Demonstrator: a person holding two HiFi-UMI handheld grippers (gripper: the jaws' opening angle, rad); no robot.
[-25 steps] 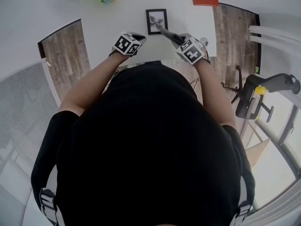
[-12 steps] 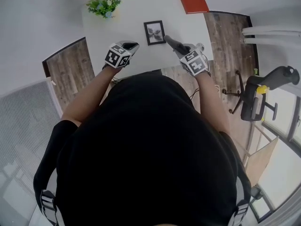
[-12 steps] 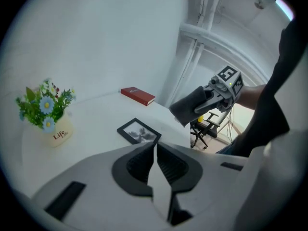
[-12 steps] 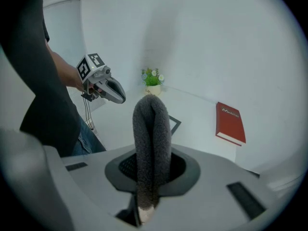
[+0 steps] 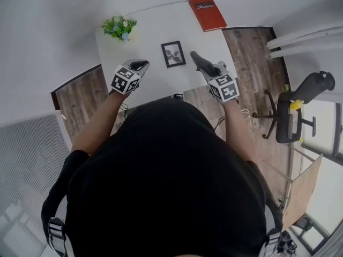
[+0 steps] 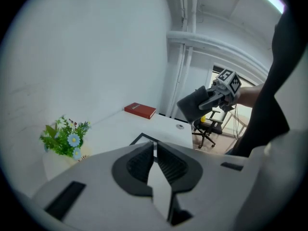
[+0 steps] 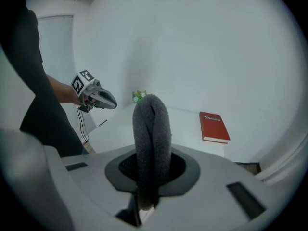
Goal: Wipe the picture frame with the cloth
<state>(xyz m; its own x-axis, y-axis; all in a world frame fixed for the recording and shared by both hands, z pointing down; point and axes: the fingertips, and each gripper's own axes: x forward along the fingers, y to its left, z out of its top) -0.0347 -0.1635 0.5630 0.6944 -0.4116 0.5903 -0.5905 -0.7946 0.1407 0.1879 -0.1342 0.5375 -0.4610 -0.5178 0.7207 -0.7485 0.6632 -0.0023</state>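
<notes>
A small black picture frame (image 5: 173,53) lies flat on the white table (image 5: 155,25); only its corner (image 6: 143,138) peeks over the left jaws. My right gripper (image 5: 201,63) is shut on a folded grey cloth (image 7: 151,134), which stands up between its pads. It hangs in the air to the right of the frame, not touching it. My left gripper (image 5: 142,64) hovers left of the frame; its jaws (image 6: 154,150) stand together with nothing between them. Each gripper shows in the other's view: the right gripper (image 6: 211,96) and the left gripper (image 7: 95,96).
A potted plant (image 5: 119,27) with blue flowers stands at the table's far left corner. A red book (image 5: 208,14) lies at the far right corner. An office chair (image 5: 297,108) stands on the wooden floor to the right. A white wall runs behind the table.
Both grippers have lifted away from the table. The right one, still gripping the cloth, has come off the frame and moved to its right. The table now looks smaller and farther.
</notes>
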